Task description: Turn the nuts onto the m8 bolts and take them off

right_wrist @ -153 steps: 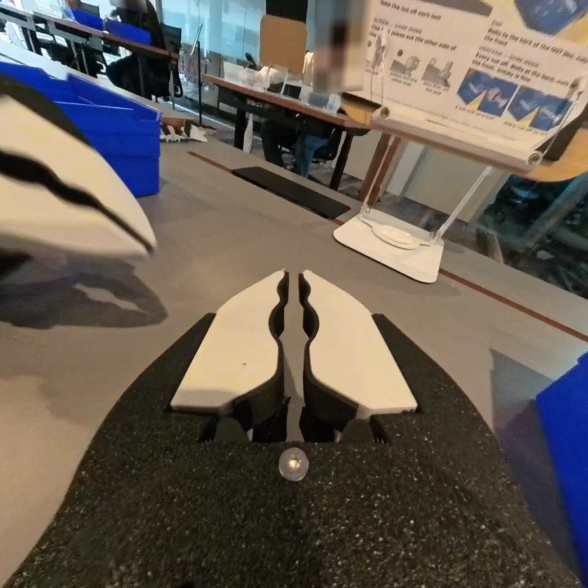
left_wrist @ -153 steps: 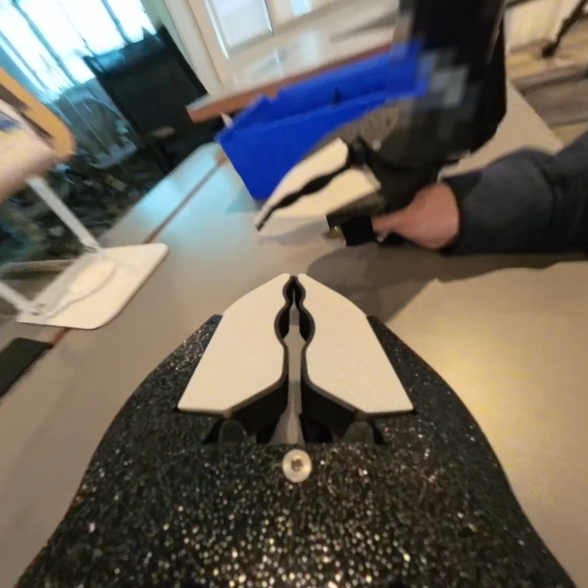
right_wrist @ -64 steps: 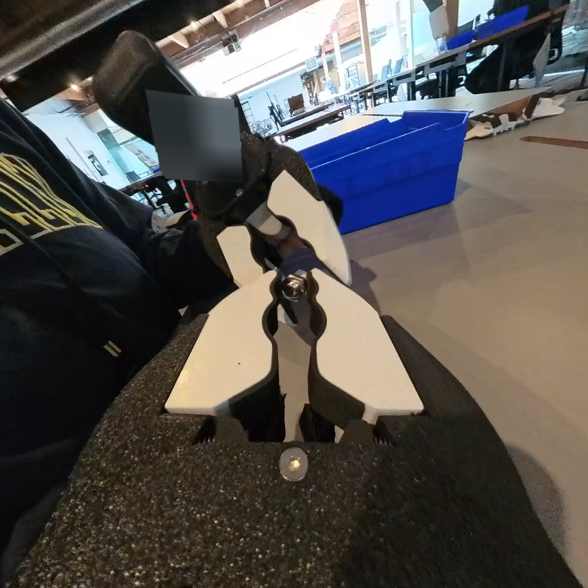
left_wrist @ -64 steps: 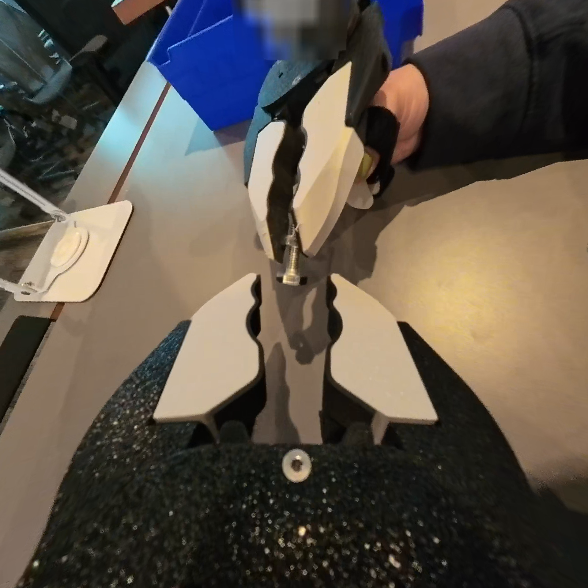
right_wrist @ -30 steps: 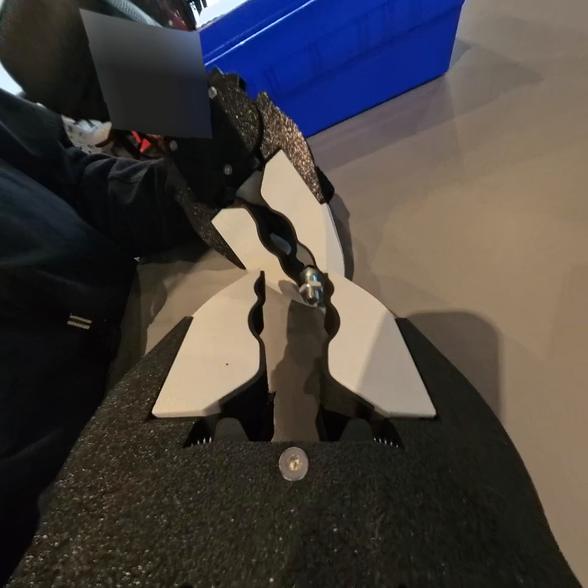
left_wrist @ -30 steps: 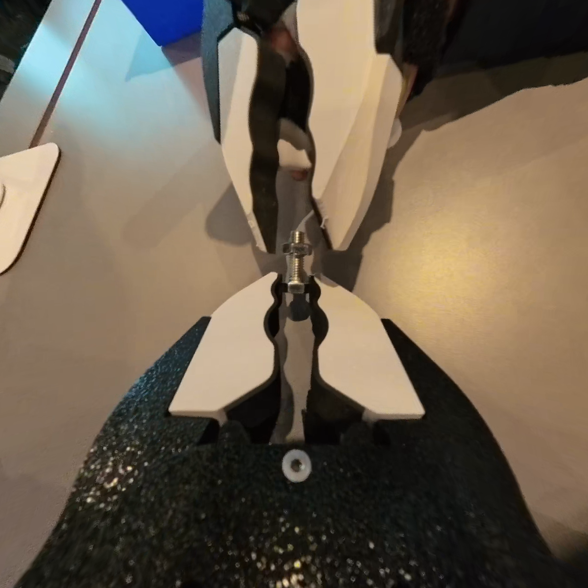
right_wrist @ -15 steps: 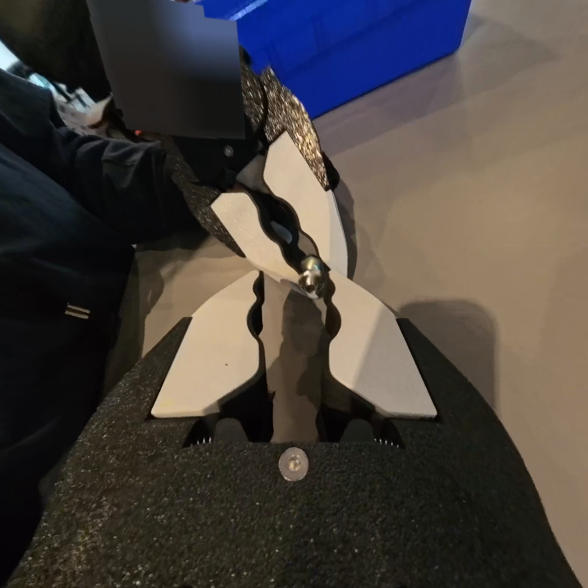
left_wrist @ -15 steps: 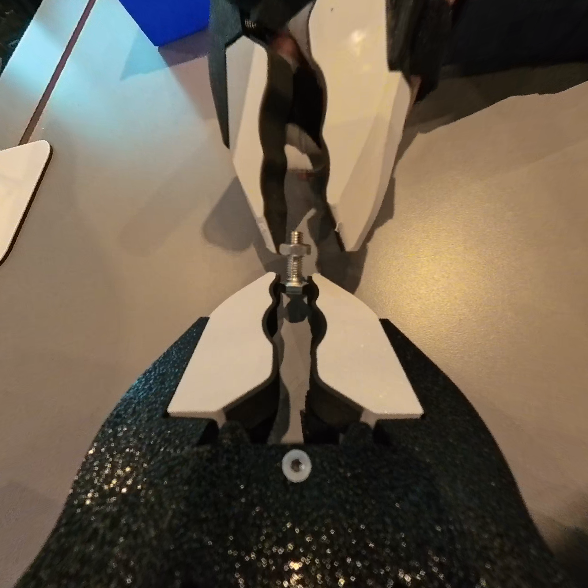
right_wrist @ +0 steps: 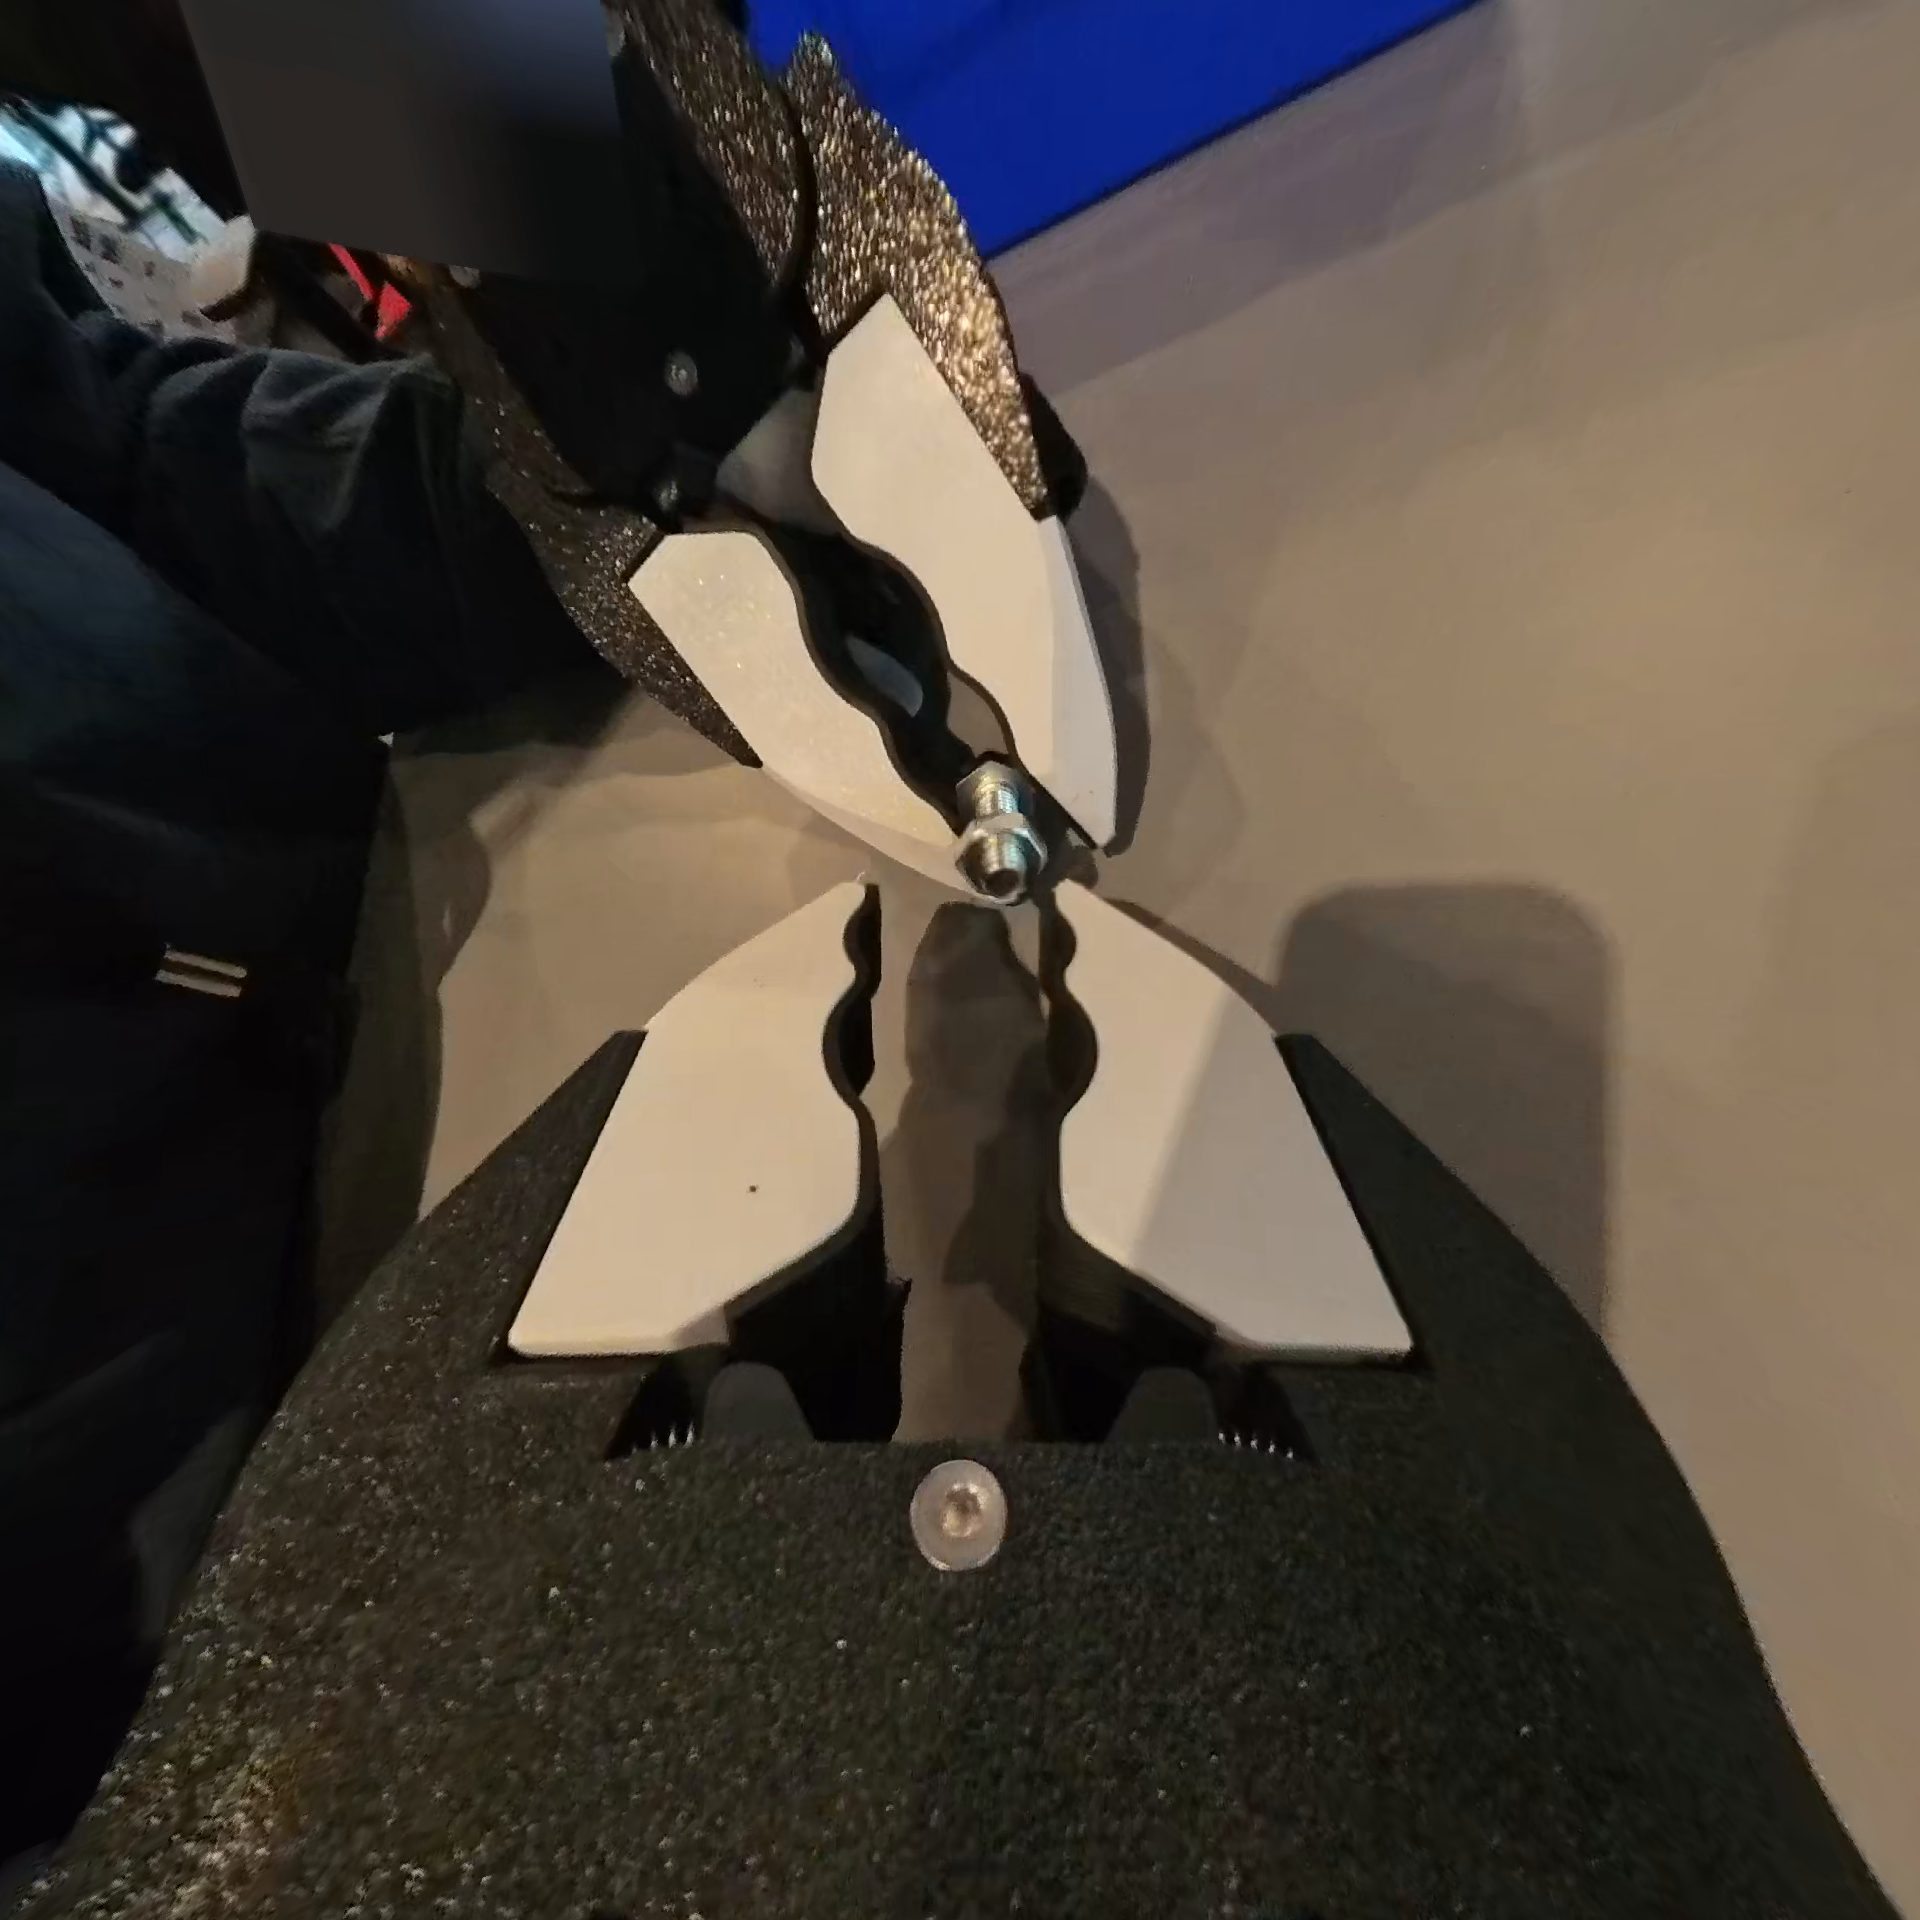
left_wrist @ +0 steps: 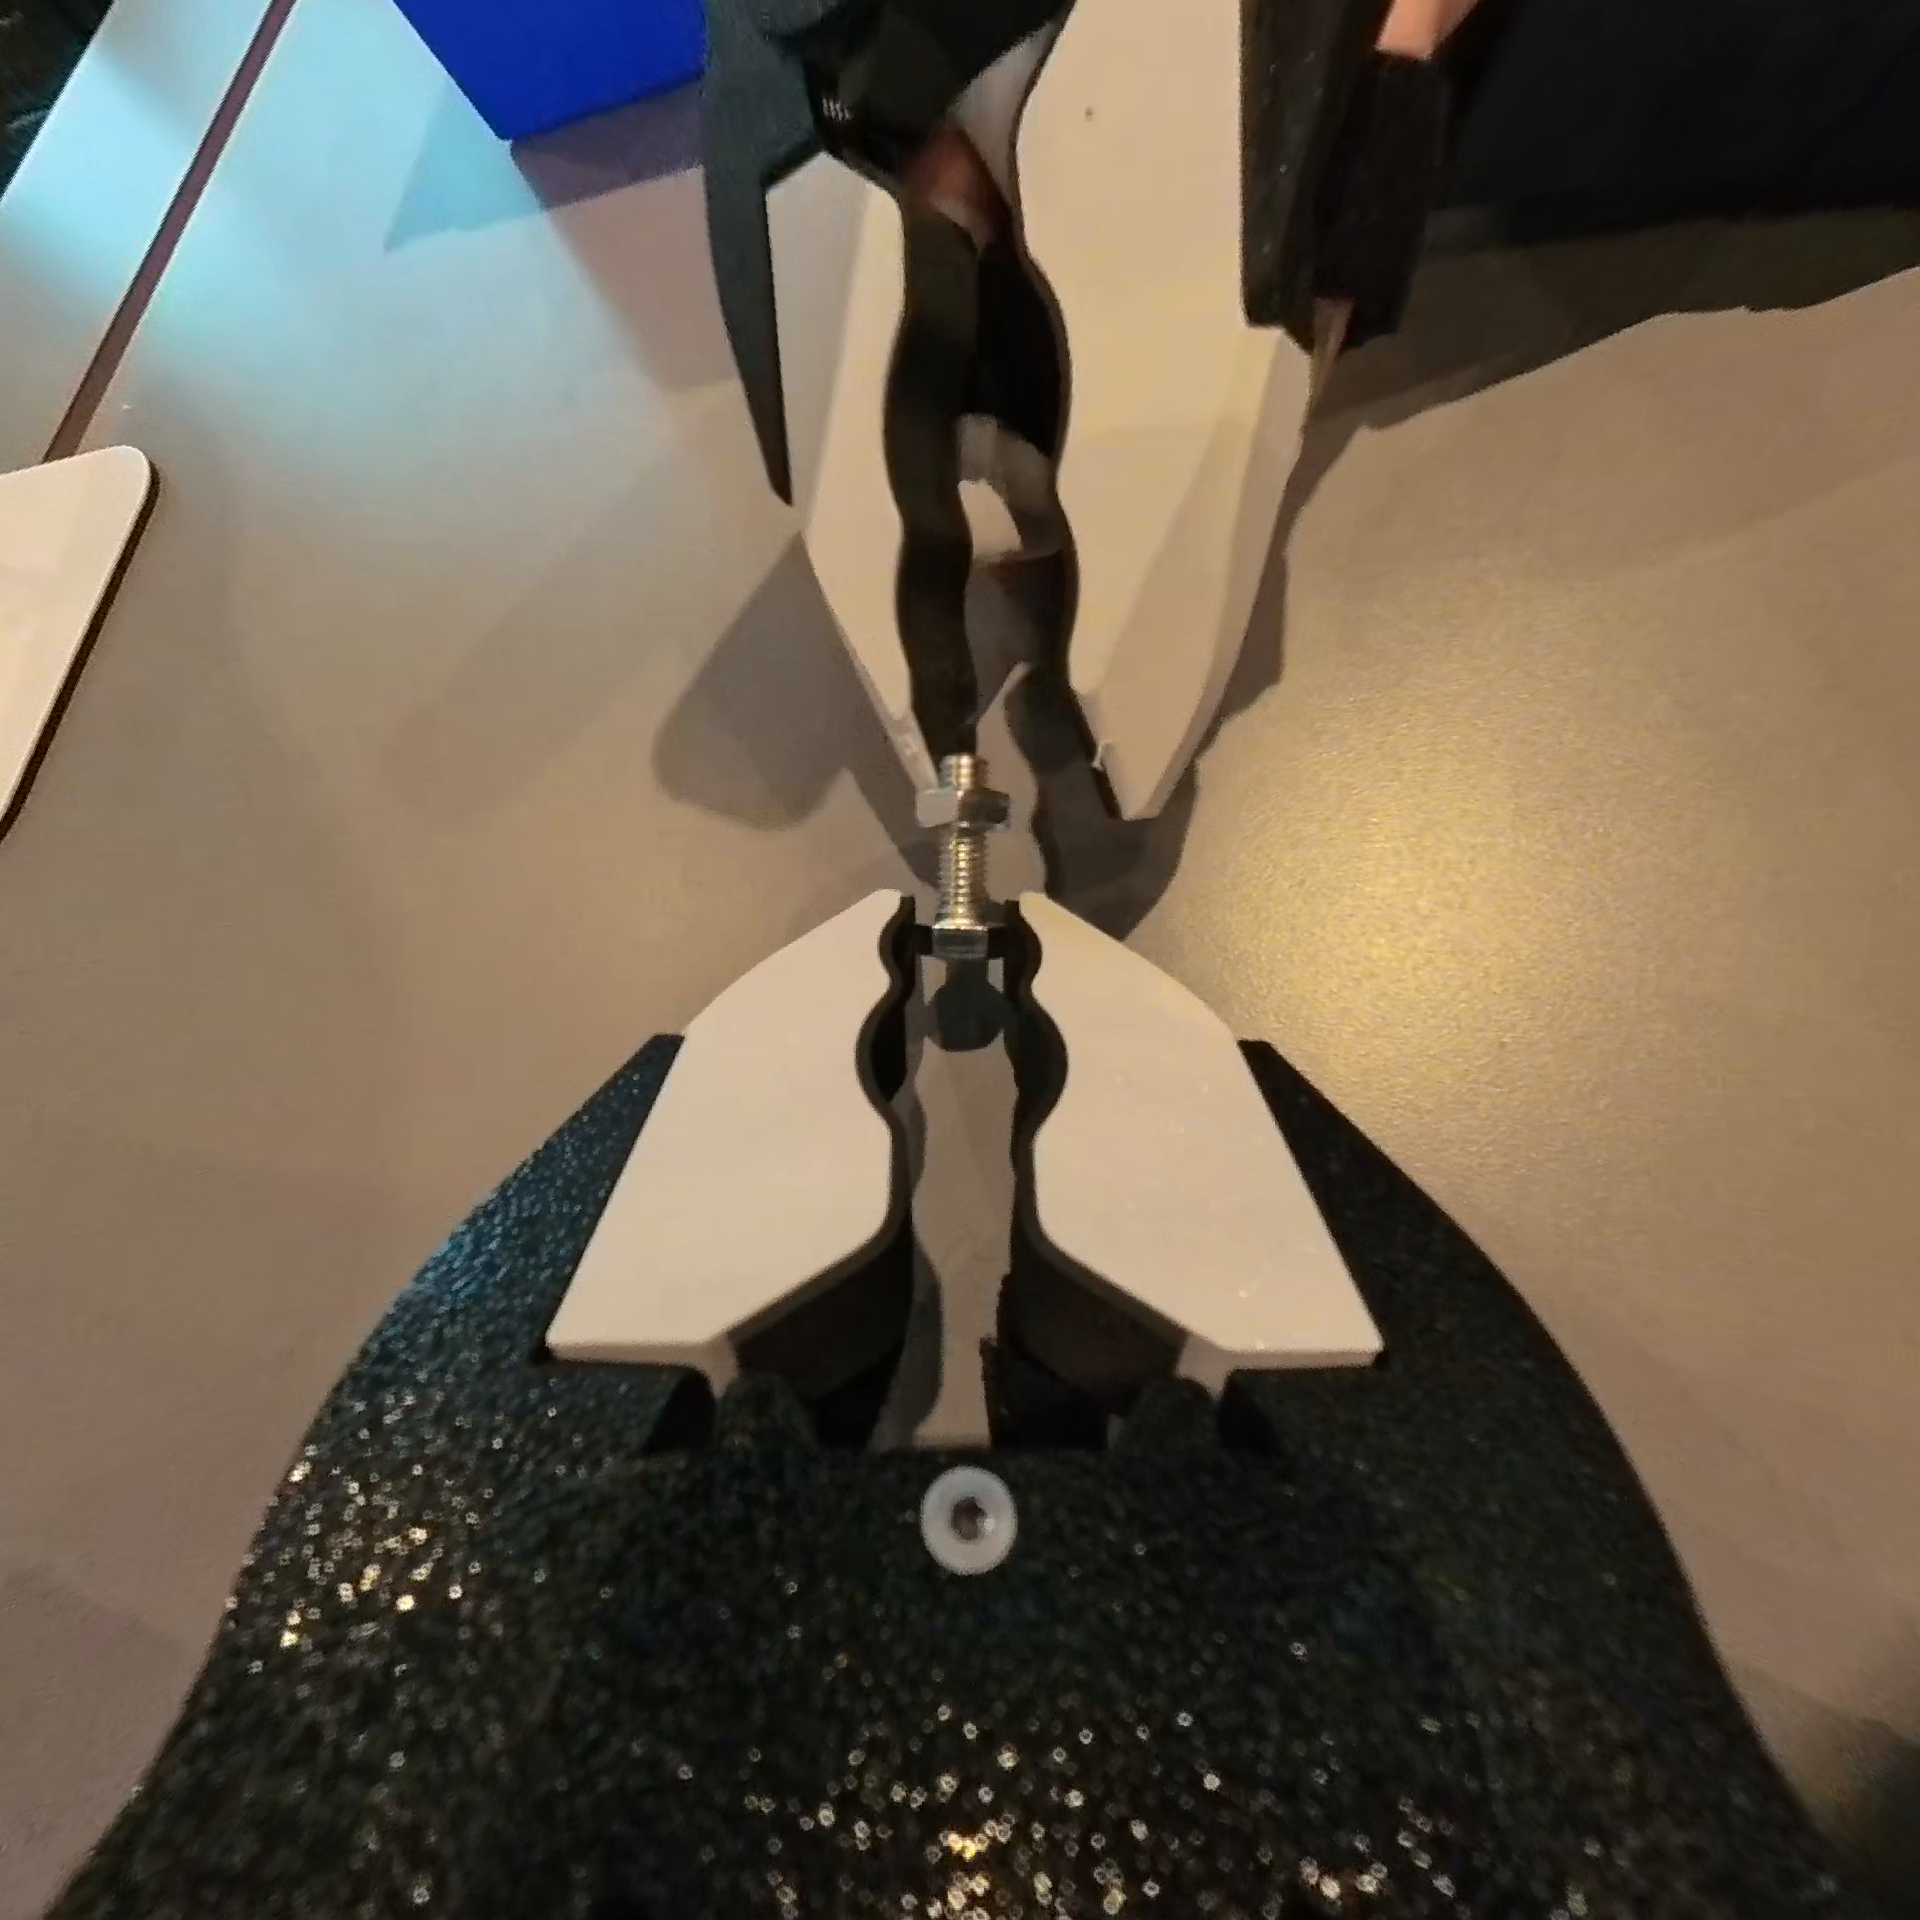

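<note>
Right now my left gripper is clamped on the hexagonal head of the short silver threaded steel bolt, pads pressing on its flats at the very tips. I hold it there, I judge, so the whole shank stands clear ahead of my fingertips and cannot spin while the small silver hexagonal nut is worked. That nut sits near the far end of the thread, just above centre of the left wrist frame, with only a stub of thread showing beyond it.

My right gripper stands parted, holding nothing; in its own view the nut hangs just above and between its tips, close to the right-hand one, though I cannot tell whether they touch. I keep the two grippers nose to nose, so the right one can close across the nut's flats and turn it.

Below both lies the plain grey matte tabletop, and a bright blue plastic bin fills the top of the right wrist frame.
</note>
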Motion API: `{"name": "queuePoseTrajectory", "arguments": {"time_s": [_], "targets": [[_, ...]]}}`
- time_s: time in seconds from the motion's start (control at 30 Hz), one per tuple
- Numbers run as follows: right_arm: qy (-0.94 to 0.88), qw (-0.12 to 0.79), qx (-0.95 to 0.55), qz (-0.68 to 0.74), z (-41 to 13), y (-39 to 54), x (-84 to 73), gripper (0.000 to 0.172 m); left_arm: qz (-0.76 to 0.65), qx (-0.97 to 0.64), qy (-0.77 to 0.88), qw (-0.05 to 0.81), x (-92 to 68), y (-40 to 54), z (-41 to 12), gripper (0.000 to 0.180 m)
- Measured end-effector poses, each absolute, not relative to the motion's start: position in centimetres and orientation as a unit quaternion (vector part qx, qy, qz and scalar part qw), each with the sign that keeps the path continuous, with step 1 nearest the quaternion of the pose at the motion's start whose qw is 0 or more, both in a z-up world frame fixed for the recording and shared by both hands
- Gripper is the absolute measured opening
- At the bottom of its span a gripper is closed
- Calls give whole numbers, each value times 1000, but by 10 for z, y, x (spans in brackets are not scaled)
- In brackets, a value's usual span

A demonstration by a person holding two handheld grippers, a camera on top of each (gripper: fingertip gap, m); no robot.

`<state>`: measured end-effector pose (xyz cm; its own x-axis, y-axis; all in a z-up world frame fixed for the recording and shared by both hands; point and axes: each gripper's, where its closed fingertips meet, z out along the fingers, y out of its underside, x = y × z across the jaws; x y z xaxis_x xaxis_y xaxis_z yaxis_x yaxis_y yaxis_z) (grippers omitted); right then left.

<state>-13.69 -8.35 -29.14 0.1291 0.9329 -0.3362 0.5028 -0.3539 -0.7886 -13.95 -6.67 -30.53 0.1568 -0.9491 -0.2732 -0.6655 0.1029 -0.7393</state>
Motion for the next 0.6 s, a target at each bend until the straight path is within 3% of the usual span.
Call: {"name": "queuePoseTrajectory", "arguments": {"time_s": [0.37,0.6], "targets": [[-517,342,-650,440,-265,-83,-146,31,-181,-647,625,398,-140,-67,-305,15],[-509,275,-705,410,-289,-79,-136,29,-181,-647,625,397,-139,-67,-306,15]]}}
